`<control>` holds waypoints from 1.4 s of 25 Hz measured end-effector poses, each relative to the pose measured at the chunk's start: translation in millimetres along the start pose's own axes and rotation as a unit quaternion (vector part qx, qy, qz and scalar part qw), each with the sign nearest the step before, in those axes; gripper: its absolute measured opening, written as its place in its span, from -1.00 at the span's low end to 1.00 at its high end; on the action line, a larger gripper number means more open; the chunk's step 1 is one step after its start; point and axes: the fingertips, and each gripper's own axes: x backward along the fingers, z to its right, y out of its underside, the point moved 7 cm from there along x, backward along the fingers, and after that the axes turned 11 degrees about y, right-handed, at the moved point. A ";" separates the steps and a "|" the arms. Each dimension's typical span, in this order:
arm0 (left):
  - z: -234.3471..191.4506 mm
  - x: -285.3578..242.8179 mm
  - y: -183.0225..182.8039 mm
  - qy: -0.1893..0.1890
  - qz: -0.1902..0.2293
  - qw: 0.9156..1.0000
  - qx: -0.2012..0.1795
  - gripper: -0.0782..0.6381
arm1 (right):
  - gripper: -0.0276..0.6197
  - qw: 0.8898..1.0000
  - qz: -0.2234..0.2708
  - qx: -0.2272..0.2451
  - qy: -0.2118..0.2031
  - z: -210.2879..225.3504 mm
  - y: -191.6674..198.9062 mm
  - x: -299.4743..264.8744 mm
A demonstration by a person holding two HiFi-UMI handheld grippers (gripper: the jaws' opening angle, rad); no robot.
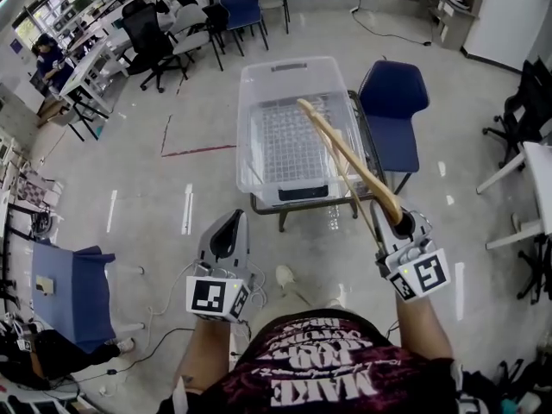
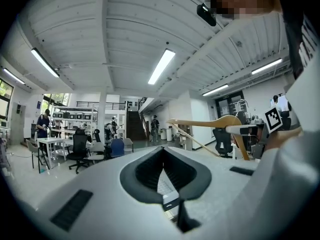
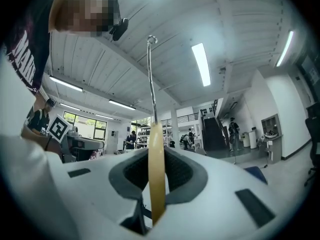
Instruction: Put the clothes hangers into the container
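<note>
The container [image 1: 259,84] sits on the cart [image 1: 274,209], a chair [image 1: 392,102] beside its right edge, the hanger [image 1: 345,149] slanting over the container's front right corner.

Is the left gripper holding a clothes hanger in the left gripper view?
No, the left gripper's jaws meet with nothing between them; the wooden hanger sits in the right gripper.
</note>
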 end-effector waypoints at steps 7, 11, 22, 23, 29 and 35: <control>-54.4 -37.6 -8.5 0.019 0.012 1.000 -0.007 -0.76 | -0.74 1.000 0.006 0.009 0.011 -2.4 -3.0 -55.9; -82.2 -53.7 -7.0 0.026 0.017 1.000 -0.008 -0.76 | -0.74 1.000 0.007 0.009 0.021 -3.9 2.1 -82.4; -139.4 -78.7 -5.8 0.052 0.043 0.998 0.011 -0.77 | -0.74 0.999 -0.006 0.025 0.030 -25.0 -3.4 -141.4; -143.7 -80.4 -5.4 0.054 0.045 0.997 0.011 -0.77 | -0.74 0.999 -0.005 0.026 0.033 -26.4 -4.5 -145.6; -165.4 -88.7 -1.1 0.065 0.049 0.997 0.008 -0.76 | -0.74 0.998 0.002 0.033 0.053 -32.2 -12.4 -157.9; -173.9 -100.6 5.9 0.062 0.038 0.997 0.020 -0.76 | -0.74 0.998 0.001 0.040 0.054 -29.0 -14.4 -165.9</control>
